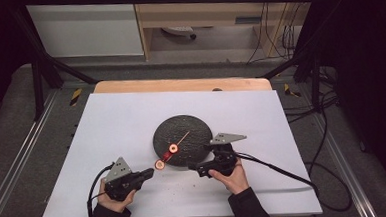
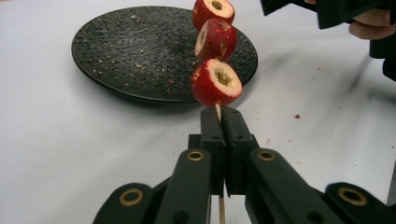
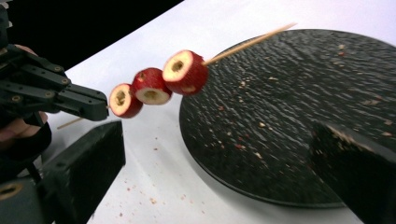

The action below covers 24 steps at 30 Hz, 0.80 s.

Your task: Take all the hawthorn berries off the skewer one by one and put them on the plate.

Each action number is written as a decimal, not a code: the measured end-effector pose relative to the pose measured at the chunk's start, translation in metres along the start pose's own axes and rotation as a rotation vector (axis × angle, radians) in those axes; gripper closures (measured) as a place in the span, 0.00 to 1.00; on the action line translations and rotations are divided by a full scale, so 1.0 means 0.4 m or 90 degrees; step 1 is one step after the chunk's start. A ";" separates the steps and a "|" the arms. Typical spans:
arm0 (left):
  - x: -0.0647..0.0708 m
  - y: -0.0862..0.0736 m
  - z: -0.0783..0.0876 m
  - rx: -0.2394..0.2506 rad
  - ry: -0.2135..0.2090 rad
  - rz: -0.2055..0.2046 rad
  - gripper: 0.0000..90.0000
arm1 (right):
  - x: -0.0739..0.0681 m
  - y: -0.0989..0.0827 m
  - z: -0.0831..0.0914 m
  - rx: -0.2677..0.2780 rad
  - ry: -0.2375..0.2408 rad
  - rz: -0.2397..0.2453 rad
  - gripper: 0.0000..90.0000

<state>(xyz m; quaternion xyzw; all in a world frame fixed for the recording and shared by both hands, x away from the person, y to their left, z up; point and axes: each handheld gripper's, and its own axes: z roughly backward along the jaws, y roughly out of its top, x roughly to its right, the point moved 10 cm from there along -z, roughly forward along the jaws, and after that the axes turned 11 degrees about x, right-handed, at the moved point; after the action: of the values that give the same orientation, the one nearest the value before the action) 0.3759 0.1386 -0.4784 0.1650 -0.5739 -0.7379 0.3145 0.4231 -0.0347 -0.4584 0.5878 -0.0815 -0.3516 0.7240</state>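
A thin wooden skewer carrying three cored red fruit pieces is held in the air, slanting up over the near left edge of a round, rough-textured black plate. The fruit sits bunched at the skewer's lower end, just past the left tool, whose jaws are clamped tight on the stick so that its blunt end pokes out behind them. The left hand holds that tool low, pointing right and away. The right hand grips the right tool beside the plate, aimed left towards the fruit; its jaws stand wide apart with nothing between them. The plate rests on a white table dotted with red crumbs, a wooden board edging its far side.
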 end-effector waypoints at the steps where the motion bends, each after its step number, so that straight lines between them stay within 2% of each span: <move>1: 0.001 0.000 0.000 0.000 -0.001 0.000 0.98 | -0.004 0.004 -0.008 0.004 0.003 -0.003 0.08; 6: 0.007 0.000 -0.002 0.000 -0.004 -0.003 0.98 | -0.019 0.024 -0.044 0.018 0.013 -0.012 0.15; 7: 0.009 0.000 -0.002 -0.002 -0.006 -0.005 0.98 | -0.020 0.032 -0.055 0.023 0.013 -0.023 0.19; 8: 0.010 0.000 -0.002 -0.002 -0.006 -0.005 0.98 | -0.020 0.032 -0.055 0.023 0.013 -0.023 0.19; 15: 0.017 0.004 -0.003 0.003 -0.009 -0.008 0.98 | -0.018 0.046 -0.085 0.032 0.027 -0.069 0.35; 19: 0.020 0.005 -0.003 0.004 -0.011 -0.012 0.98 | -0.018 0.050 -0.096 0.036 0.041 -0.096 0.45; 24: 0.023 0.006 -0.003 0.007 -0.012 -0.015 0.98 | -0.024 0.042 -0.102 0.026 0.062 -0.114 0.53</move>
<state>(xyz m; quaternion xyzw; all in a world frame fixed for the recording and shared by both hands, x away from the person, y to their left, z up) 0.3703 0.1313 -0.4756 0.1660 -0.5788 -0.7401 0.2996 0.4446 0.0046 -0.4524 0.6239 -0.0004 -0.3844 0.6804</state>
